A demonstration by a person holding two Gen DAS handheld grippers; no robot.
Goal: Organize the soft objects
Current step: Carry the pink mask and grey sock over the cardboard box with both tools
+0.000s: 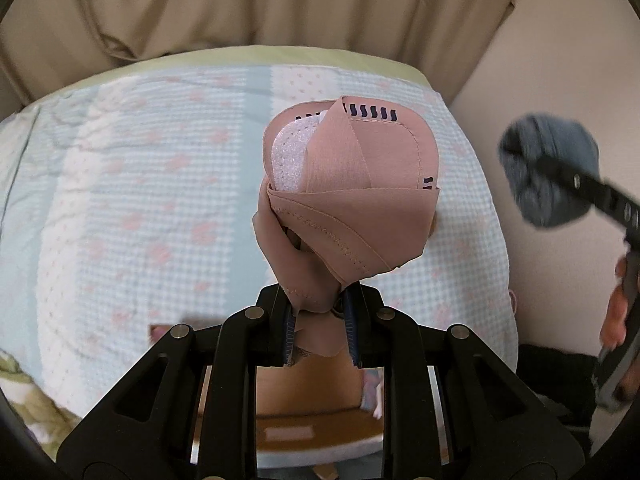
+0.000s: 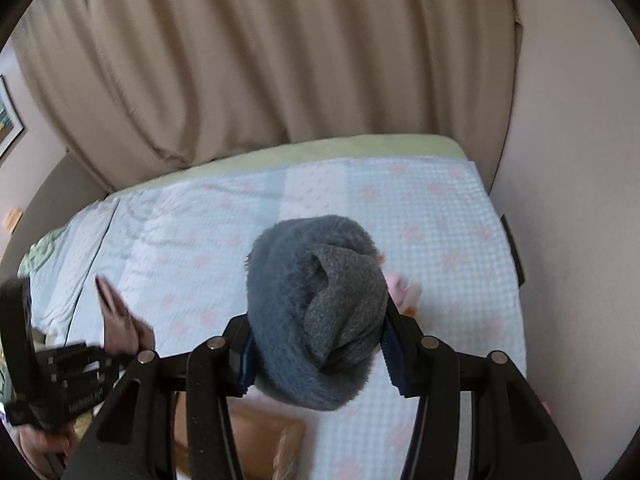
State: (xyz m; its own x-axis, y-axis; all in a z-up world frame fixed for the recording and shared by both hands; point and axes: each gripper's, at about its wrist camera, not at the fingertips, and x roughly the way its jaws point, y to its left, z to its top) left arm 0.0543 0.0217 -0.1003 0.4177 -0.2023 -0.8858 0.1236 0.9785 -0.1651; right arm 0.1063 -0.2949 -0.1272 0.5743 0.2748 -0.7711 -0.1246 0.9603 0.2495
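My left gripper [image 1: 320, 332] is shut on a folded pink fabric garment [image 1: 348, 192] with white lining and dark stitch marks, held up above the bed. My right gripper [image 2: 320, 360] is shut on a rolled fluffy grey sock bundle [image 2: 316, 308], also held above the bed. The grey bundle [image 1: 548, 168] and the right gripper show blurred at the right of the left wrist view. The pink garment [image 2: 120, 320] and the left gripper show at the lower left of the right wrist view.
A bed with a light blue and white quilt with pink flowers [image 1: 160, 184] lies below, also seen in the right wrist view [image 2: 440, 216]. Beige curtains [image 2: 260, 60] hang behind it. A pale wall [image 2: 580, 200] stands at the right. A small pink item [image 2: 400, 286] lies on the quilt.
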